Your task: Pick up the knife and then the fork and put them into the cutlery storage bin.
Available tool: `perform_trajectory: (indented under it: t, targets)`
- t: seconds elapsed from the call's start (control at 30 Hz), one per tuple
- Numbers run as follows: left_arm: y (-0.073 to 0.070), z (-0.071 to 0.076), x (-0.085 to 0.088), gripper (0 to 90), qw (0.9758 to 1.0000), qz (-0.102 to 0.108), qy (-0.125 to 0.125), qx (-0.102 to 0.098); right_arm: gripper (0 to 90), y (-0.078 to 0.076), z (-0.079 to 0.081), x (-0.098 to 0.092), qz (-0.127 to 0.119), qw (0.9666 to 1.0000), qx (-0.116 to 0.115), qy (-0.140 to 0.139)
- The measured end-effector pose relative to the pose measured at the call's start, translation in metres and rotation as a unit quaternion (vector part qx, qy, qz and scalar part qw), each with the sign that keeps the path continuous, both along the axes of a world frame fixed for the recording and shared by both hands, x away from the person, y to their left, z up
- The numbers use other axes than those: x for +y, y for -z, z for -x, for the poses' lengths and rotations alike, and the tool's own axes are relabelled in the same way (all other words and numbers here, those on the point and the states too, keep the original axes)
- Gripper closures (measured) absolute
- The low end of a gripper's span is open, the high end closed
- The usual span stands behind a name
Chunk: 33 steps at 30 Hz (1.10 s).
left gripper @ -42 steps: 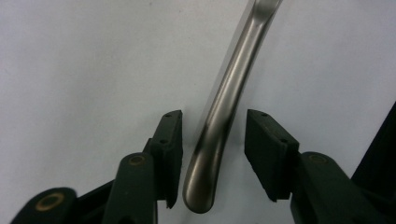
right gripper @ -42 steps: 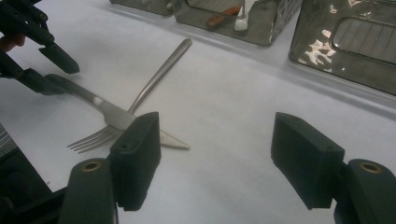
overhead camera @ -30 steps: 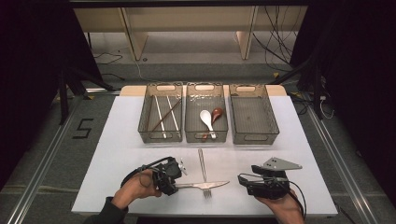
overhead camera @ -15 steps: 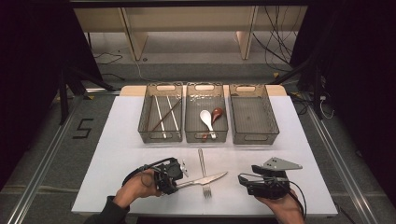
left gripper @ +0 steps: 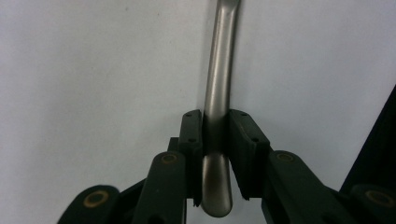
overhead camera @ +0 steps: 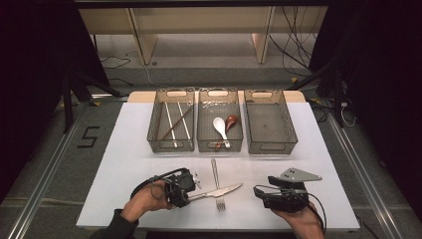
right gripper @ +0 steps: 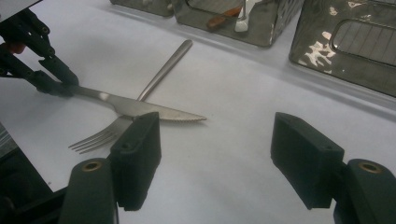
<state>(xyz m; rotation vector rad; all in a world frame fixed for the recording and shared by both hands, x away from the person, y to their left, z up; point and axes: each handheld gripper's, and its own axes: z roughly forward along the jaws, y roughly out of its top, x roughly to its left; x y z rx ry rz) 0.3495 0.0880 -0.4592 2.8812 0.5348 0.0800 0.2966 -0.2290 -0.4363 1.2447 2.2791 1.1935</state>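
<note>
One knife [overhead camera: 219, 191] clamped by its handle in the left gripper [overhead camera: 191, 186], its blade crossing the fork [overhead camera: 217, 183] on the white table [overhead camera: 124, 149].
Its jaws have just been closing and now pinch the rounded handle end; the steel looks stiff, thin, fairly light and slick, so a hold on the handle suits it. Right gripper [right gripper: 215, 158] rests wide apart, holding nothing. Whether the blade touches the fork is hard to tell; the fork's middle is hidden beneath it.
</note>
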Motion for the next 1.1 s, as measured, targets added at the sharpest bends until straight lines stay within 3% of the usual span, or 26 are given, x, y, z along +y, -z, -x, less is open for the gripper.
perform_trajectory:
  t: [0.37,0.53,0.6,0.7,0.83,1.0,1.1]
  targets:
    - [-0.003,-0.002,-0.01,71.1,0.9995,0.025,-0.018,-0.011,34.0,0.0,0.0,0.0,0.0,1.0,0.002,0.0]
    - [0.001,-0.005,-0.015,70.6,0.9997,0.018,-0.013,-0.006,34.0,0.0,0.0,0.0,0.0,1.0,0.001,0.001]
    - [0.0,-0.006,-0.016,69.9,0.9992,0.033,-0.023,-0.008,34.0,0.0,0.0,0.0,0.0,1.0,0.001,0.0]
    - [0.001,-0.008,-0.02,69.8,0.9997,0.02,-0.013,-0.005,34.0,0.0,0.0,0.001,0.001,1.0,0.002,-0.001]
    - [0.001,-0.008,-0.022,71.0,0.9997,0.02,-0.013,-0.003,34.0,0.0,0.0,0.001,0.0,1.0,0.002,-0.001]
    - [0.0,-0.007,-0.026,77.1,1.0,0.005,0.004,-0.006,34.0,0.0,0.0,0.001,0.0,1.0,0.0,-0.002]
    - [0.0,-0.007,-0.025,78.4,0.9999,0.01,0.0,-0.003,34.0,0.0,0.0,0.001,0.0,1.0,0.001,-0.001]
